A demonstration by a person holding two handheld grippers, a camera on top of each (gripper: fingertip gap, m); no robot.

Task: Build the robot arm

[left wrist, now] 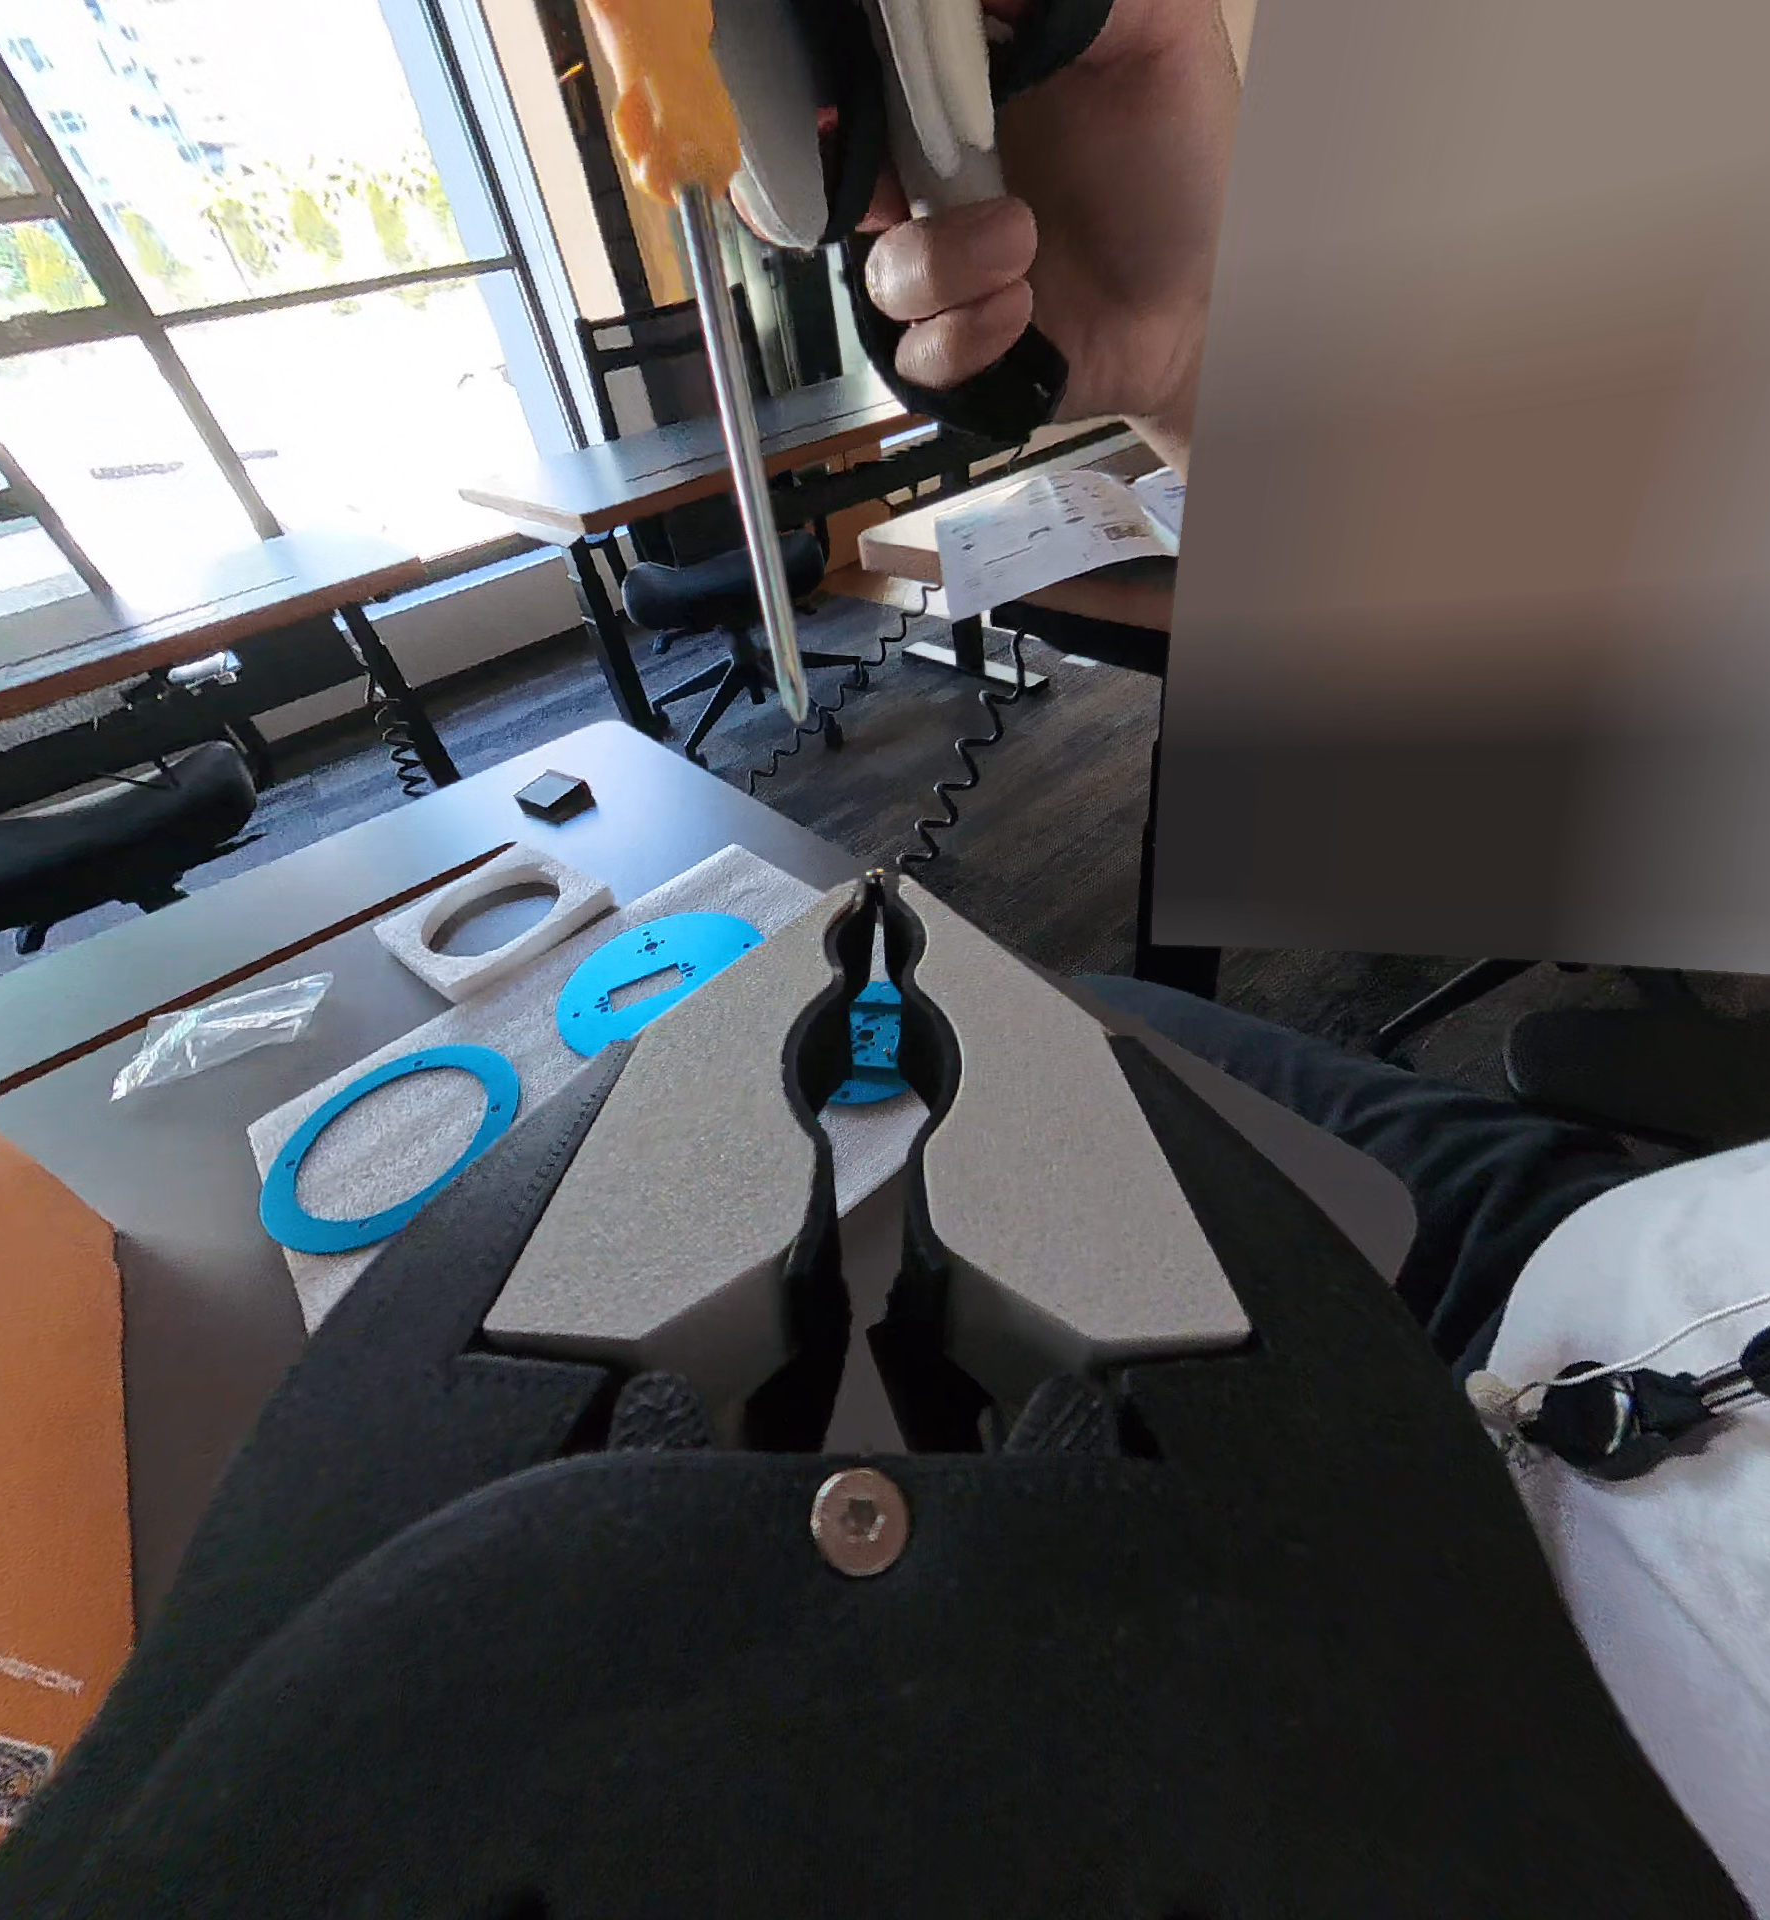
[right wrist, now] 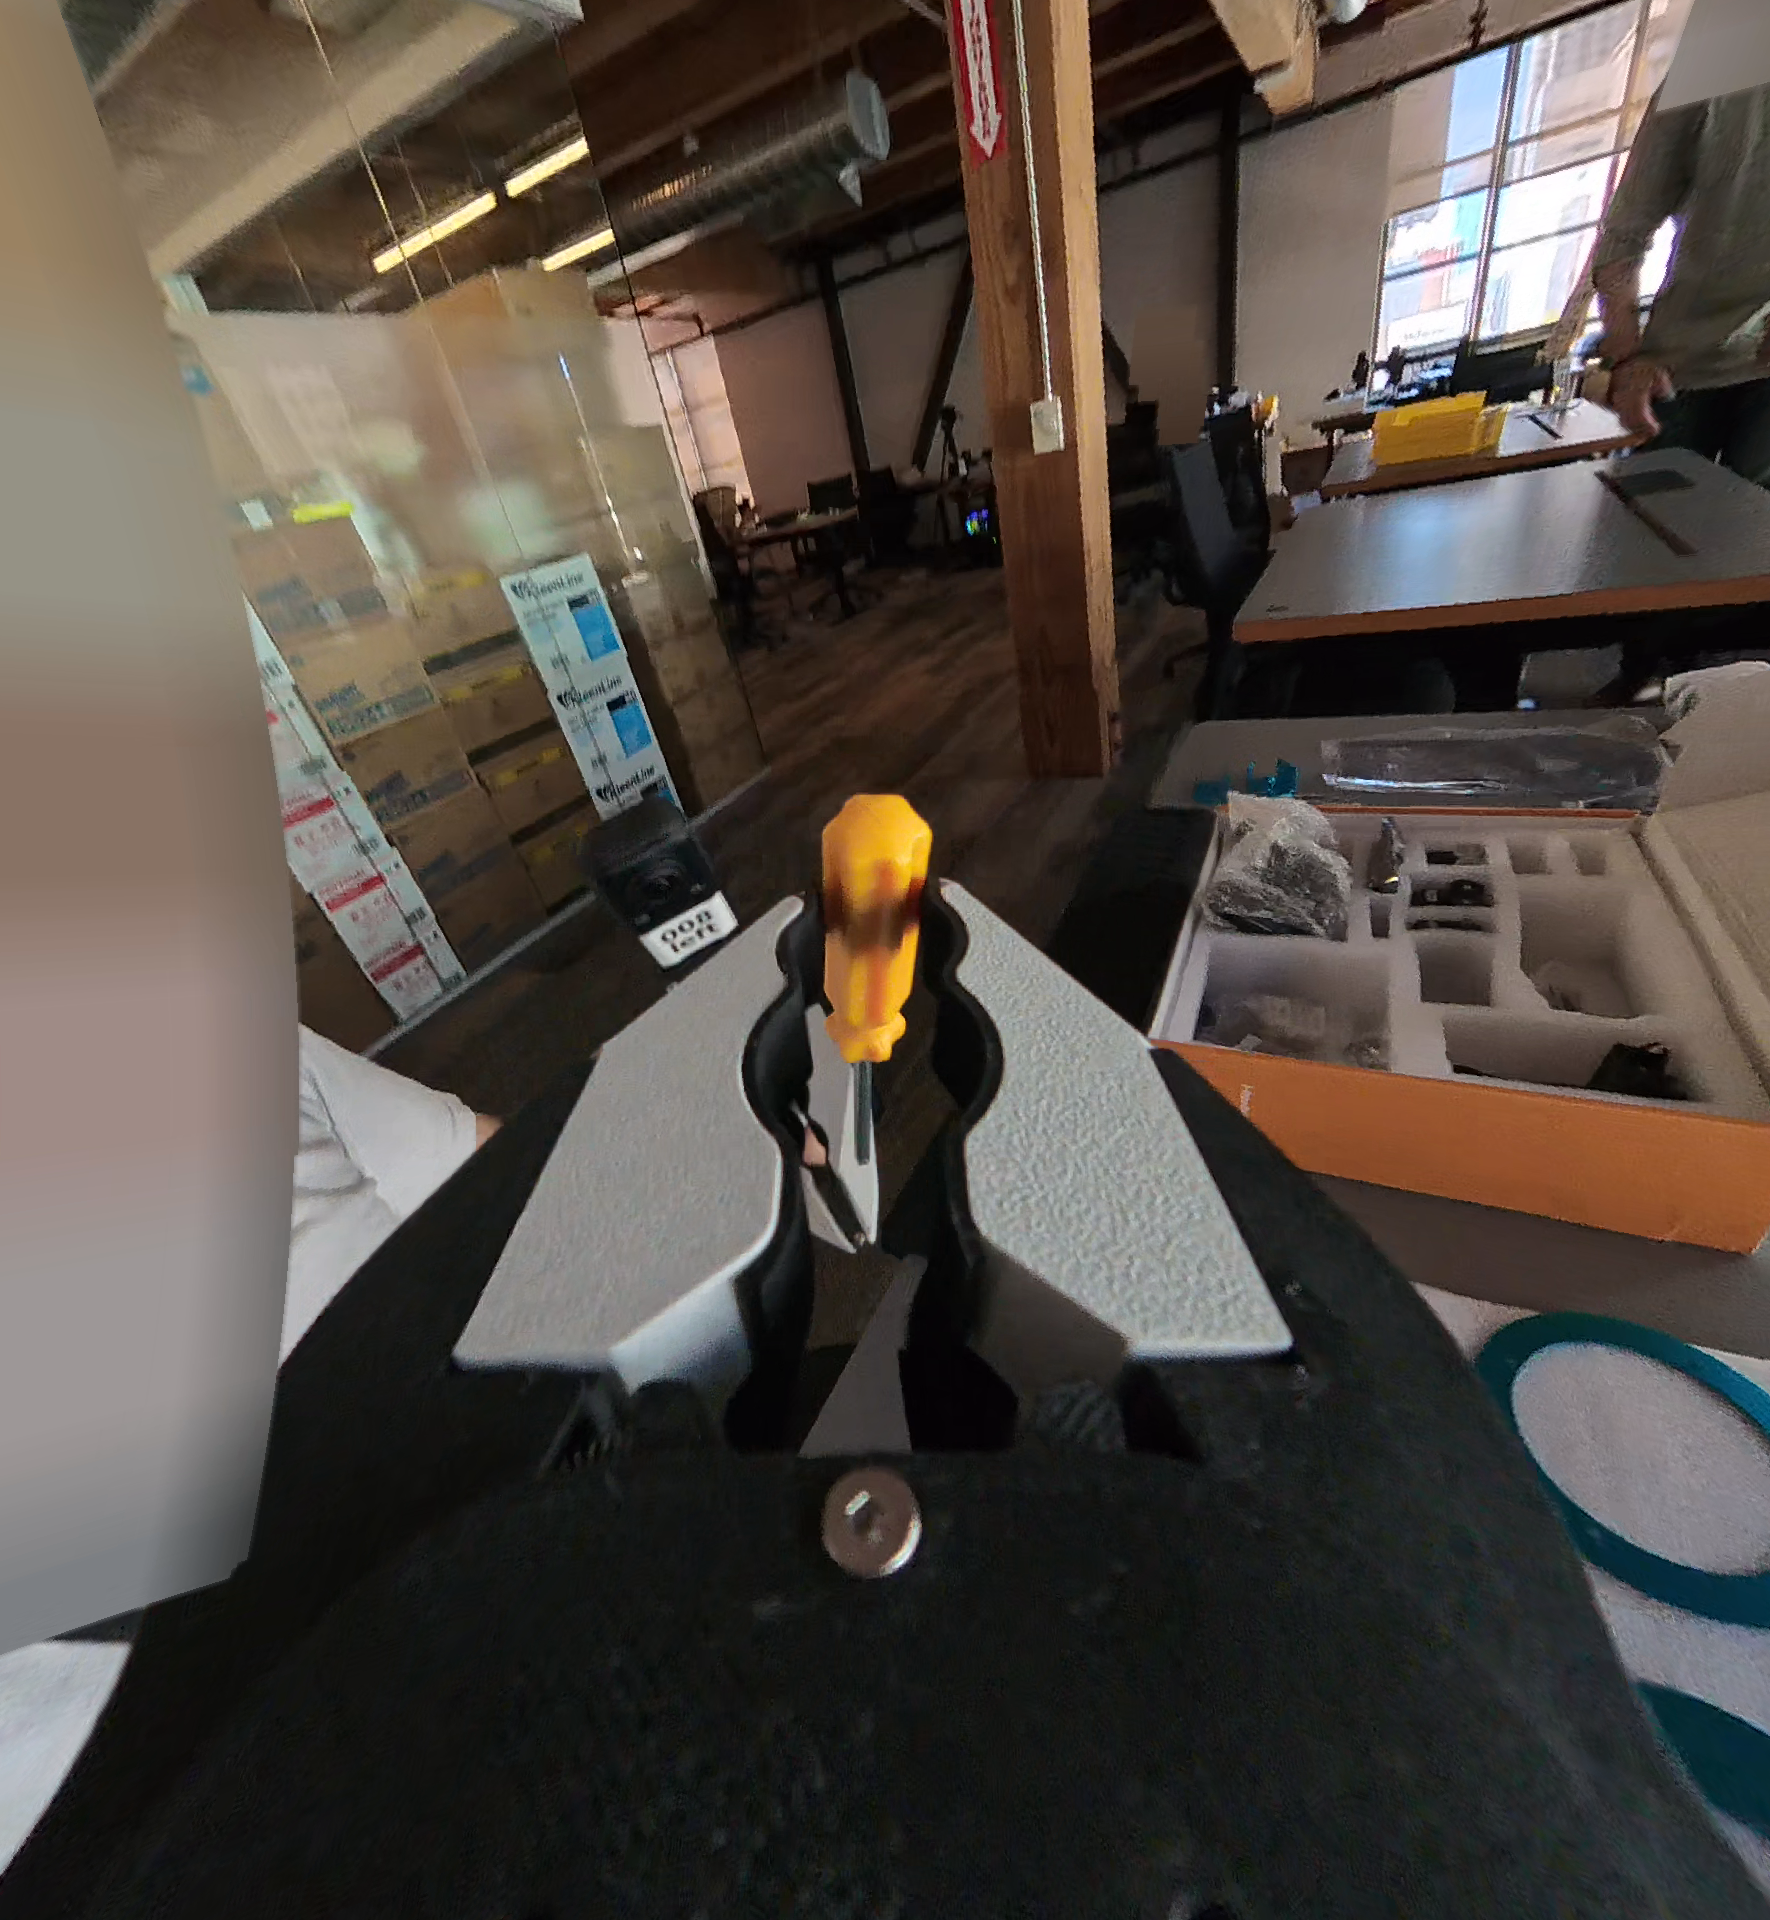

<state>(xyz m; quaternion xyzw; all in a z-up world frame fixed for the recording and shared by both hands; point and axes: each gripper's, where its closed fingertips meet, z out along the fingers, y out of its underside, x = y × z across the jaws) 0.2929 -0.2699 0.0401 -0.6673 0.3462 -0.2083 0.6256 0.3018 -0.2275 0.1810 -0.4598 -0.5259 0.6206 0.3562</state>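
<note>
Between right hand-held gripper [right wrist: 873, 914] fingers, yellow screwdriver [right wrist: 868, 935] clamped

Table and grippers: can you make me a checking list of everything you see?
Surface: dark table with a white foam sheet on it.
Job's things: blue ring and blue disc lying on the foam.
Clutter: foam frame, clear bag, black block, open orange box.
Grippers: left gripper pinches a tiny part; right gripper clamps a screwdriver.
Cables: coiled cords under the next desk.
Surroundings: office chair, wooden post, stacked cartons, a standing person.
</note>
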